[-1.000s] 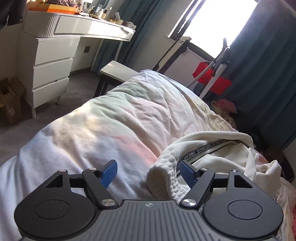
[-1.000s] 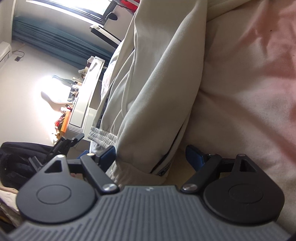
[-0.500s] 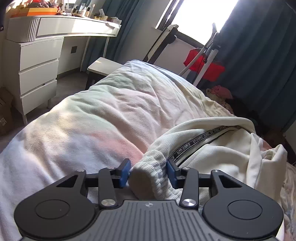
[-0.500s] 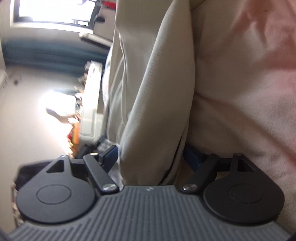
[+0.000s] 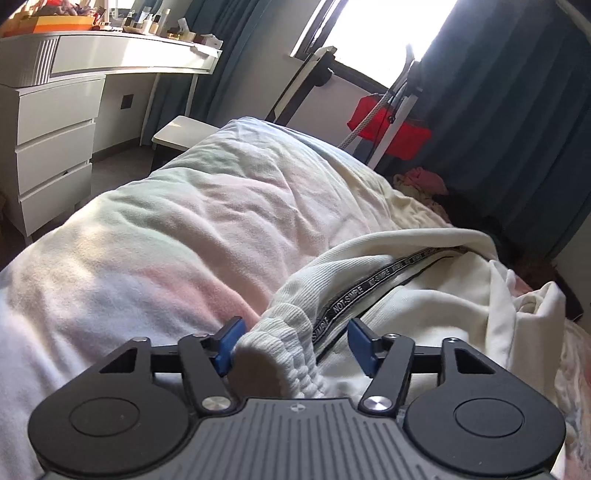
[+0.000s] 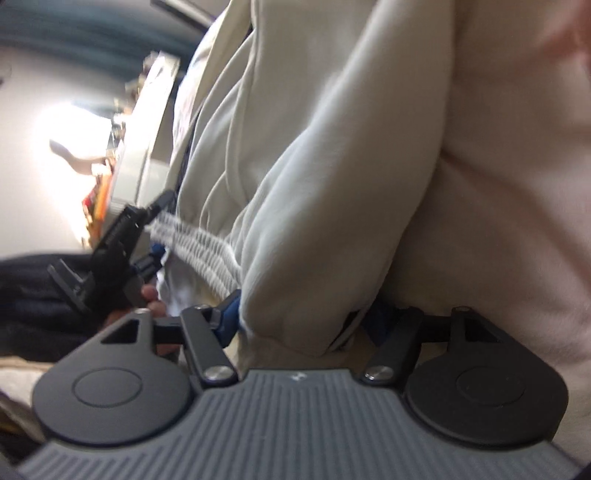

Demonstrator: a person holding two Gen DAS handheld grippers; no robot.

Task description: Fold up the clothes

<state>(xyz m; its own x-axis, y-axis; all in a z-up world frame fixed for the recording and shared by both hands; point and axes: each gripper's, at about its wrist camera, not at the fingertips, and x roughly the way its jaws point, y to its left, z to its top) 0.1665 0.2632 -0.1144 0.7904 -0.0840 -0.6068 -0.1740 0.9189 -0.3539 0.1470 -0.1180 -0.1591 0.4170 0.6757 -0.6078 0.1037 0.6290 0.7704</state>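
Drawers (image 5: 51,147) in white stand far left in the left wrist view, under a curved dressing table top (image 5: 122,55) crowded with small bottles. Moving right, a pale, rumpled duvet (image 5: 177,236) fills the middle of the bed, washed with sunlight. Low in the picture sits the left gripper (image 5: 293,345), its blue fingers spread apart, and the ribbed waistband (image 5: 284,350) of the cream trousers (image 5: 424,314) lies between them, bunched against the left finger while the right finger stands clear of the cloth. So it is released, nothing pinched. A black printed band (image 5: 373,284) runs along the trousers up and to the right. Further right, a red bag (image 5: 391,125) hangs by the dark blue curtain (image 5: 517,129) below the bright window (image 5: 376,33).

Over to the right wrist view, blurred and turned sideways. At far left the left gripper (image 6: 147,236) shows up again, at the waistband (image 6: 199,251), a fingertip (image 6: 149,293) of the person's hand just under it. Centre, a thick fold of the trousers (image 6: 332,203) drops between the fingers of the right gripper (image 6: 303,317). The left blue finger touches the cloth; the right finger is half buried beneath the fold, so I cannot tell whether it is clamping. On the right, pinkish duvet (image 6: 517,184).
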